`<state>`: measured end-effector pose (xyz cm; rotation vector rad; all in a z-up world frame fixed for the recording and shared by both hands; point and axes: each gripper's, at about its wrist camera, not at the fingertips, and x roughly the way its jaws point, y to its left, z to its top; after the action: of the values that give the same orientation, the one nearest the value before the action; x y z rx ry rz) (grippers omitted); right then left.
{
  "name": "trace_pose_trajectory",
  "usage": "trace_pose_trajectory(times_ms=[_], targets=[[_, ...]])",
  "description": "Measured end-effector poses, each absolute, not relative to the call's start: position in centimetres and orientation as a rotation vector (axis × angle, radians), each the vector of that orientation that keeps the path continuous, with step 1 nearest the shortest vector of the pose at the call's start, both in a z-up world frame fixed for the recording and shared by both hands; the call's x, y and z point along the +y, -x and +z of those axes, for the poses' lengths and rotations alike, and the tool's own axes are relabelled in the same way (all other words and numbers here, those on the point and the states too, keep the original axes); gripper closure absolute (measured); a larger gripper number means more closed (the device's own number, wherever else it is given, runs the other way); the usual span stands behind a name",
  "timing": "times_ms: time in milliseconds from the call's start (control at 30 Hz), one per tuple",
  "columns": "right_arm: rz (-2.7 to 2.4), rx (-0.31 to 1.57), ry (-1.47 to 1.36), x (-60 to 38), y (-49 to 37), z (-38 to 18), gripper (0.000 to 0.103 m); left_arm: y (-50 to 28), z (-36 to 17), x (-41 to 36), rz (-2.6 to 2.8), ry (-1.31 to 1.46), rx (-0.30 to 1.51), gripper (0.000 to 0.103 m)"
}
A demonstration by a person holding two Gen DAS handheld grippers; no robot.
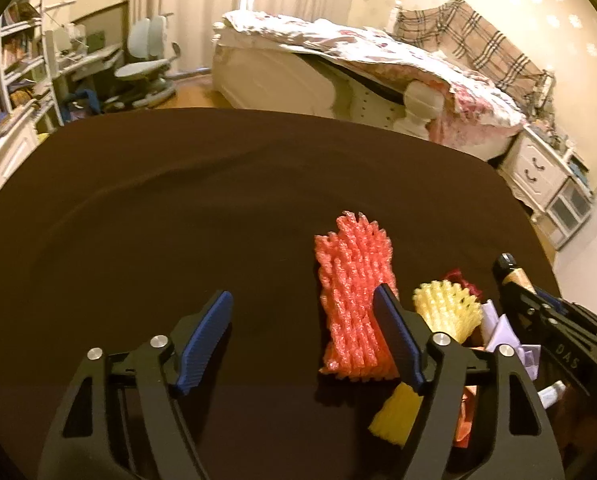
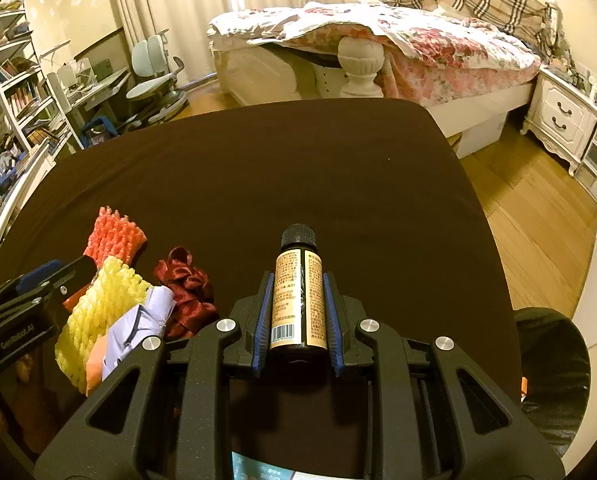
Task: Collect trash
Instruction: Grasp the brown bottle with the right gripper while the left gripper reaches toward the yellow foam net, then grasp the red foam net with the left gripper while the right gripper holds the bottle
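The right tool (image 2: 298, 312) is clamped on a small brown glass bottle (image 2: 298, 300) with a tan printed label and black ribbed screw cap; its long axis runs straight out along the fingers, cap pointing away toward the far edge of the dark brown cloth-covered worktop (image 2: 338, 168) (barcode end nearest the camera). The left tool (image 1: 302, 340) stands partly open with nothing between its blue pads. A flattened red foam fruit net (image 1: 352, 300) lies lengthwise beside its right finger, near a yellow foam fruit net (image 1: 446, 312).
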<state>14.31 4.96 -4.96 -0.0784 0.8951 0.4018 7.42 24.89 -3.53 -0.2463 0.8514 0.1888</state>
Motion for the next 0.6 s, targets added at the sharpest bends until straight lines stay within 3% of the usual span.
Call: trace_pose_trajectory(times_ms=[100,167,200,367,600], targets=[[0.406,0.894,0.082,5.2,-14.3,-5.0,0.080,-7.4,-3.4,24.5,0.133,0.242,0.851,0.053],[0.408,0.894,0.079,5.2,-14.2,-5.0,0.080,-7.2,-3.3,24.3,0.068,0.266,0.849,0.075],[0.409,0.894,0.077,5.2,-14.2,-5.0,0.080,-7.2,-3.3,24.1,0.051,0.274,0.848,0.080],[0.405,0.891,0.061,4.9,-14.0,-4.9,0.080,-6.6,-2.7,23.5,0.055,0.241,0.829,0.087],[0.401,0.874,0.056,4.4,-13.1,-4.5,0.080,-5.1,-0.9,24.1,0.106,0.236,0.777,0.088]])
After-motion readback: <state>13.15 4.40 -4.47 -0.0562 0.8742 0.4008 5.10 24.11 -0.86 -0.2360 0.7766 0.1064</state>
